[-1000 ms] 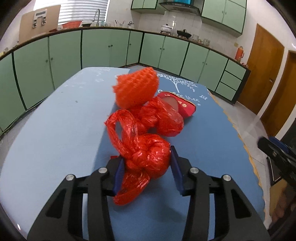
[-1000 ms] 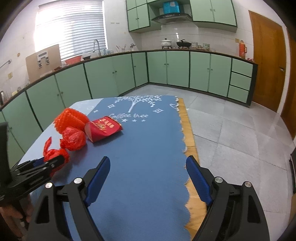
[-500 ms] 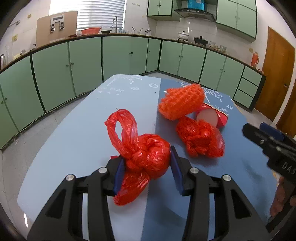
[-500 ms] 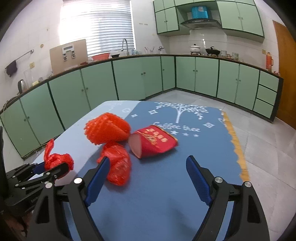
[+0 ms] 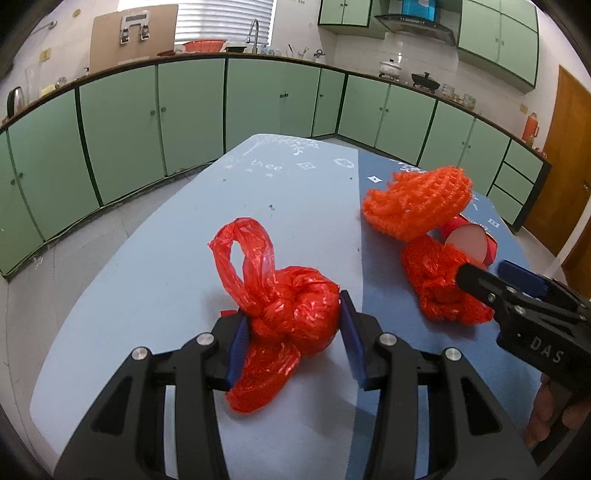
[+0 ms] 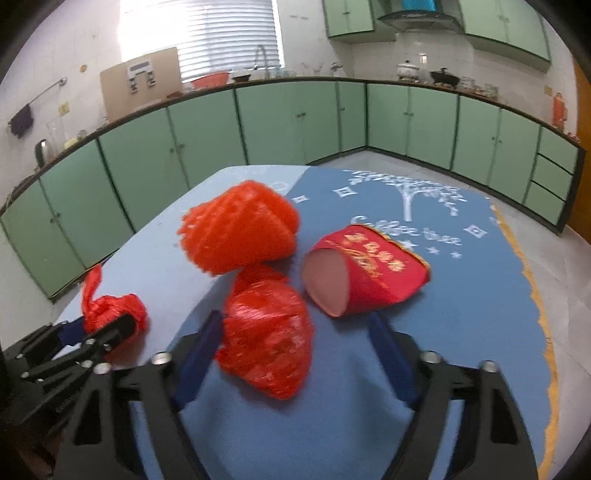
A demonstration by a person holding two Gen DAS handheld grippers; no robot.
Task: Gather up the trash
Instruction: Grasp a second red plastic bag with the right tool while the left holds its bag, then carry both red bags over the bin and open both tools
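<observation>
Right claw (image 6: 295, 354) is held apart, crumpled bag (image 6: 267, 341) lying between its fingers toward the left one; left claw (image 5: 291, 336) is clamped on knotted bag (image 5: 288, 306).

Place: home kitchen
Evidence: green cabinets (image 6: 207, 147), sink tap (image 5: 254, 31), range hood (image 5: 417, 22), pots (image 6: 406, 69) far ahead of claws

Foam net (image 6: 240, 230) beyond — paper cup (image 6: 365, 271) beside
</observation>
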